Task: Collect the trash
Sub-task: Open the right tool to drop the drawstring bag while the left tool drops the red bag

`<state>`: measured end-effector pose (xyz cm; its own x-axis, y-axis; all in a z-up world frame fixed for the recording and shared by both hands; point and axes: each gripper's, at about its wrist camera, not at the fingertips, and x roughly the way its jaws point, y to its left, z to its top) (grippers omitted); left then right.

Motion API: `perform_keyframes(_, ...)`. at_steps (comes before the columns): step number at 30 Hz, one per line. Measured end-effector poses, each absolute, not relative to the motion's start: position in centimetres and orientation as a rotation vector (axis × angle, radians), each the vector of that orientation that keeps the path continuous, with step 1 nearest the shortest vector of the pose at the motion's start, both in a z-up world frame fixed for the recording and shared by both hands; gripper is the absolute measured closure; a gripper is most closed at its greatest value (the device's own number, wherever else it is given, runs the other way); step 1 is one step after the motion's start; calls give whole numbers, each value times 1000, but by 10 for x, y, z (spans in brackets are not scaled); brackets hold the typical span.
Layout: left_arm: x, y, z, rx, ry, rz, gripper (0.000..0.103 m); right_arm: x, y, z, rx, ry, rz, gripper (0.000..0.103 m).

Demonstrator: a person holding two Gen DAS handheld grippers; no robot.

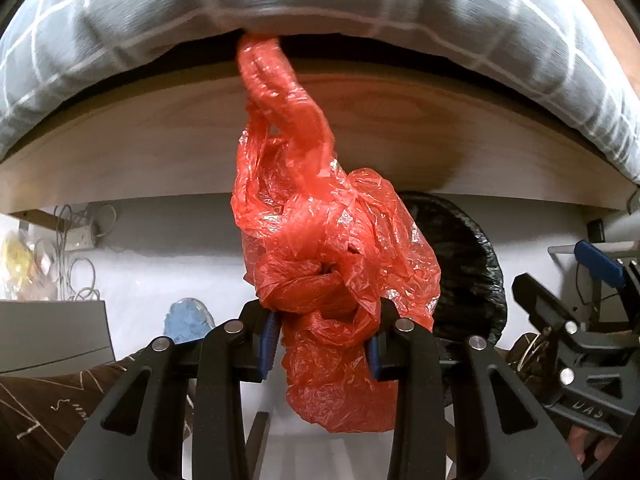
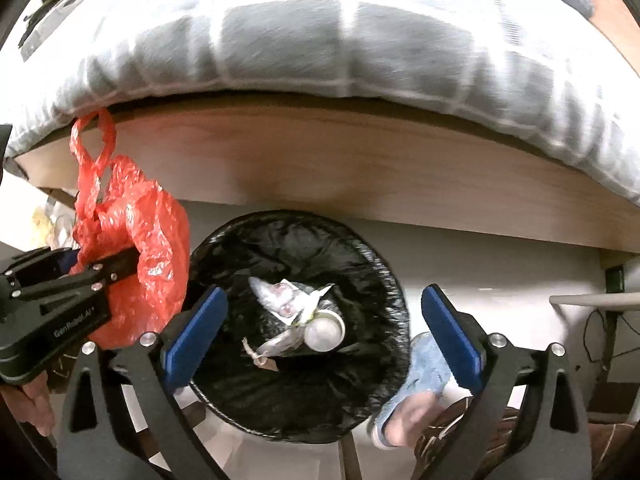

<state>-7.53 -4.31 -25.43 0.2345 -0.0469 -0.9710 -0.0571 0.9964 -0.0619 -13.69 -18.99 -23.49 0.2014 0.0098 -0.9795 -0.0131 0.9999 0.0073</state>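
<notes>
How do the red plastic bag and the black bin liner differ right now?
The red plastic bag is clamped in the left gripper; the black bin liner sits untouched below the open right gripper. The red plastic bag is bunched and knotted, hanging beside the bin; the black bin liner is spread open, with a can and wrappers inside. Both are crinkled, glossy plastic.

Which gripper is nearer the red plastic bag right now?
Left. The left gripper is clamped on the red plastic bag, while the right gripper hangs open over the black-lined bin beside it.
</notes>
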Motion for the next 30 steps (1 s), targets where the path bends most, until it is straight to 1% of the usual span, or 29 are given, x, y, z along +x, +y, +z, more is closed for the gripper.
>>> perform_keyframes(4, -75, -55, -257, -79, 1343, -19, 70, -140, -200, -224, -21, 1339, -22, 8)
perform_keyframes(13, -72, -88, -257, -48, 1340, -78, 69, -146, -236, -216, 0, 1323, -96, 8)
perform_keyframes(17, -70, -100, -254, -31, 1316, -98, 65, -147, -247, -213, 18, 1315, -129, 8)
perform_keyframes(20, -71, -107, -255, -4, 1309, -98, 56, -148, -252, -213, 31, 1311, -144, 8)
perform_keyframes(21, -72, -107, -256, -1, 1310, -100, 51, -147, -253, -212, 34, 1310, -146, 8)
perform_keyframes(22, -72, -107, -256, 5, 1311, -98, 42, -146, -253, -212, 37, 1309, -148, 8)
perform_keyframes(26, -71, -105, -255, 12, 1299, -91, 32, -144, -250, -210, 31, 1296, -144, 8)
perform_keyframes(28, -70, -104, -249, 26, 1274, -84, 19, -142, -249, -207, 27, 1291, -137, 8)
perform_keyframes(30, -69, -99, -241, 42, 1246, -63, 14, -139, -251, -201, 26, 1279, -141, 8)
